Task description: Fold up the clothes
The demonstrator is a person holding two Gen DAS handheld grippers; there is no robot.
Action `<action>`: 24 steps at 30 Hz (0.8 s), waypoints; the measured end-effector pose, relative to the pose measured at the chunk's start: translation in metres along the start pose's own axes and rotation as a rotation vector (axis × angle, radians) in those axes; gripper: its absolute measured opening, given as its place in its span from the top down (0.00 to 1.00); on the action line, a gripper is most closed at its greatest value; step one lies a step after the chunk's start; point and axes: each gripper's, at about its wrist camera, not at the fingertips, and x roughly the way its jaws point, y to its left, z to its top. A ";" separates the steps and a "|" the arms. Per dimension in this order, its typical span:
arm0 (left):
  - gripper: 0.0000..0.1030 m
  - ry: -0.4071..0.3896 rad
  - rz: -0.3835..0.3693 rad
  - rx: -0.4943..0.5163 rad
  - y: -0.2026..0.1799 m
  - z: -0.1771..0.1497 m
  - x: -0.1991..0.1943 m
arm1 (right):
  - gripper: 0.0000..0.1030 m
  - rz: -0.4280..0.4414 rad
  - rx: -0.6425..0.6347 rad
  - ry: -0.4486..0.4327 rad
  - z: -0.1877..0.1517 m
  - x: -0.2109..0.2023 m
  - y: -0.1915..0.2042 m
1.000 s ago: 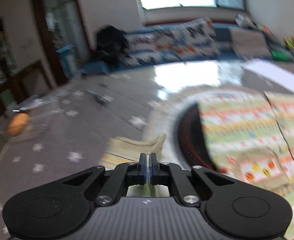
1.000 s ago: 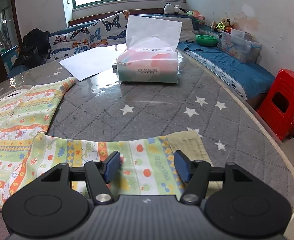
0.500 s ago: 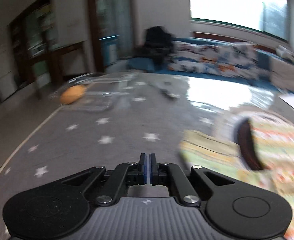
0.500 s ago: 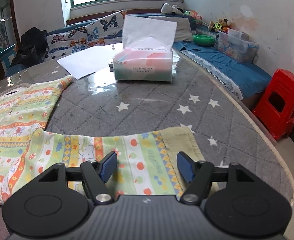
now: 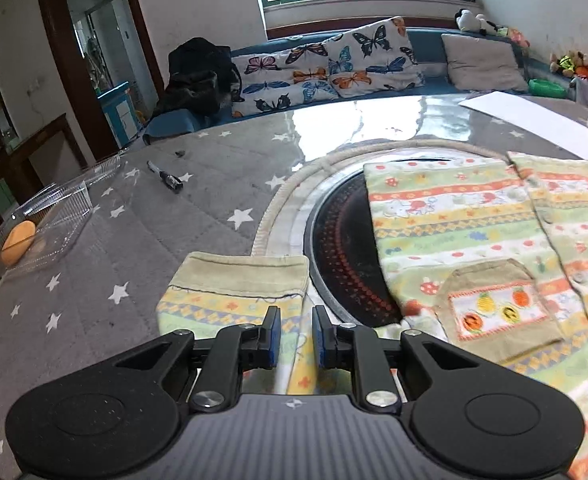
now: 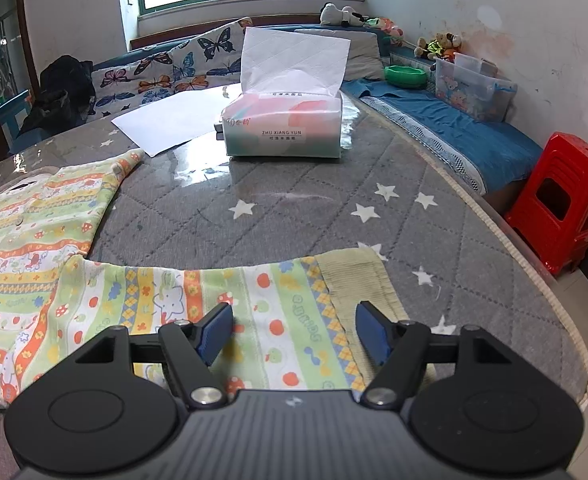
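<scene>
A child's patterned shirt point(image 5: 473, 236) in green, yellow and orange stripes lies spread on the grey star-print table point(image 5: 154, 220). One sleeve with a beige cuff point(image 5: 242, 276) lies flat just ahead of my left gripper point(image 5: 296, 338). That gripper is open by a narrow gap and hovers over the sleeve's edge. In the right wrist view the other sleeve point(image 6: 254, 300) stretches across the table, ending in a beige cuff point(image 6: 357, 280). My right gripper point(image 6: 294, 336) is wide open low over this sleeve, one finger on each side, gripping nothing.
A tissue pack point(image 6: 282, 128) and white paper point(image 6: 170, 120) sit beyond the shirt. A red stool point(image 6: 561, 200) stands past the table's right edge. A clear box holding something orange point(image 5: 34, 232) and a marker point(image 5: 166, 176) lie left. A black round hob point(image 5: 341, 256) is partly under the shirt.
My left gripper was shut on the sleeve cuff, swung left and back, and is now open with the sleeve lying flat. The right gripper stayed open and drew back slightly.
</scene>
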 end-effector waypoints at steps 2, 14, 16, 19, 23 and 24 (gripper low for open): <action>0.81 0.002 0.003 0.008 -0.002 0.001 0.004 | 0.30 0.003 -0.001 0.002 0.000 0.000 0.000; 0.99 -0.060 0.194 -0.180 0.064 -0.024 -0.025 | 0.28 -0.004 -0.016 0.007 0.001 0.003 0.003; 0.99 -0.066 0.228 -0.219 0.079 -0.031 -0.031 | 0.27 -0.007 -0.018 0.007 0.002 0.004 0.004; 0.99 -0.073 0.280 -0.278 0.102 -0.041 -0.041 | 0.26 -0.011 -0.030 0.009 0.003 0.005 0.007; 0.99 -0.059 0.328 -0.337 0.119 -0.057 -0.048 | 0.26 -0.006 -0.039 0.008 0.004 0.008 0.012; 0.99 -0.050 0.337 -0.344 0.120 -0.061 -0.048 | 0.24 -0.004 -0.042 0.006 0.004 0.009 0.013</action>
